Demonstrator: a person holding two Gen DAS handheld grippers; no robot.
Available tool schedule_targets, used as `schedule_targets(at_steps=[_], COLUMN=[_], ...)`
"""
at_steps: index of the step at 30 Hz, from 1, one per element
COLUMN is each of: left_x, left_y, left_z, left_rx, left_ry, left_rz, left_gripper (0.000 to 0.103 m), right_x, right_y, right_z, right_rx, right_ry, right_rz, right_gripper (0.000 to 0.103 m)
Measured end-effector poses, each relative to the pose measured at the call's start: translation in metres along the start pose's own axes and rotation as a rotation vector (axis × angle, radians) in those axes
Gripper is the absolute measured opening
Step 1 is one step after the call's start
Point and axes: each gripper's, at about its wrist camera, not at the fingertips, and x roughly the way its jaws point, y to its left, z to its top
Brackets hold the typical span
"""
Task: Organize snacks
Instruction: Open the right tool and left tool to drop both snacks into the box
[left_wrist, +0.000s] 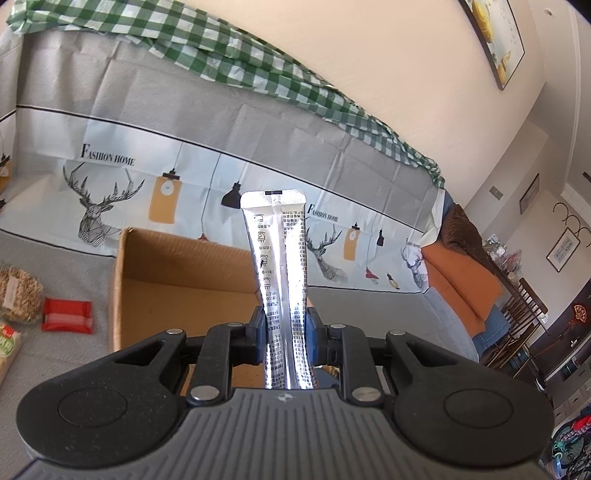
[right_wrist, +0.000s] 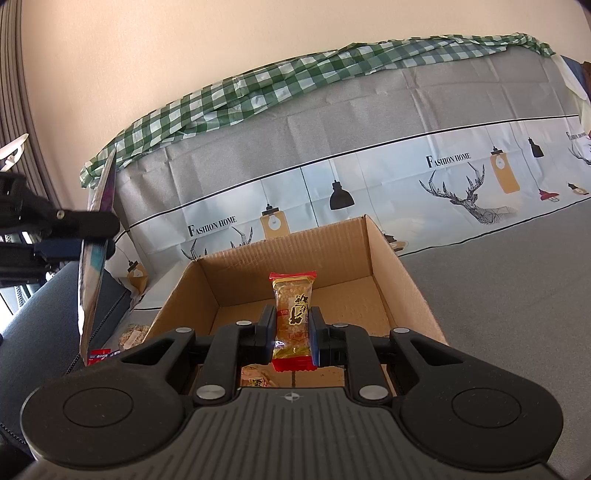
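The left tongs (left_wrist: 285, 338) pinch a long, glossy silver foil stick pack (left_wrist: 275, 236) that stands upright from the pads, its flat crimped top toward twelve o'clock. The right tongs (right_wrist: 294, 334) are pressed on a small crinkly clear wrapper with red ends, a golden snack bar (right_wrist: 293, 314) held upright over the box.

In the left wrist view, at nine o'clock, a knobbly clear bag of grain puffs (left_wrist: 18, 295) and a flat red packet (left_wrist: 67, 315) lie on the soft grey sofa seat (left_wrist: 55, 369), near each other and just left of the cardboard box (left_wrist: 177, 295). The box is corrugated, open-topped, with straight raw edges; the little of its floor that shows past the stick pack is bare, and its left rim stands free.

In the right wrist view the left tongs show at nine o'clock, beside the box's left wall. The seat at three o'clock is open. Behind, a creased printed cover (right_wrist: 369, 177) and a rumpled green checked cloth (right_wrist: 258, 88) drape the sofa back.
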Motion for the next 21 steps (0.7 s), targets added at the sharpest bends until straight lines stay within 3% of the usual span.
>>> schedule_targets(at_steps=[9, 10, 11, 12, 21], left_x=[0.005, 0.005, 0.004, 0.003, -0.013], left_y=[-0.004, -0.003, -0.002, -0.001, 0.017], left_z=[0.005, 0.005, 0.004, 0.004, -0.013], left_rx=[-0.005, -0.008, -0.012, -0.014, 0.000], left_ry=[-0.002, -0.002, -0.005, -0.010, -0.074], left_rz=[-0.002, 0.004, 0.004, 0.001, 0.065], left_gripper=[0.027, 0.029, 0.031, 0.031, 0.031], right_x=[0.000, 0.002, 0.003, 0.003, 0.003], right_y=[0.000, 0.001, 0.000, 0.001, 0.003], right_z=[-0.001, -0.001, -0.001, -0.001, -0.001], right_rx=[0.002, 0.003, 0.005, 0.005, -0.001], right_ry=[0.006, 0.011, 0.018, 0.017, 0.021], right_rz=[-0.009, -0.017, -0.027, -0.037, -0.059], right_gripper=[0.020, 0.031, 0.049, 0.054, 0.061])
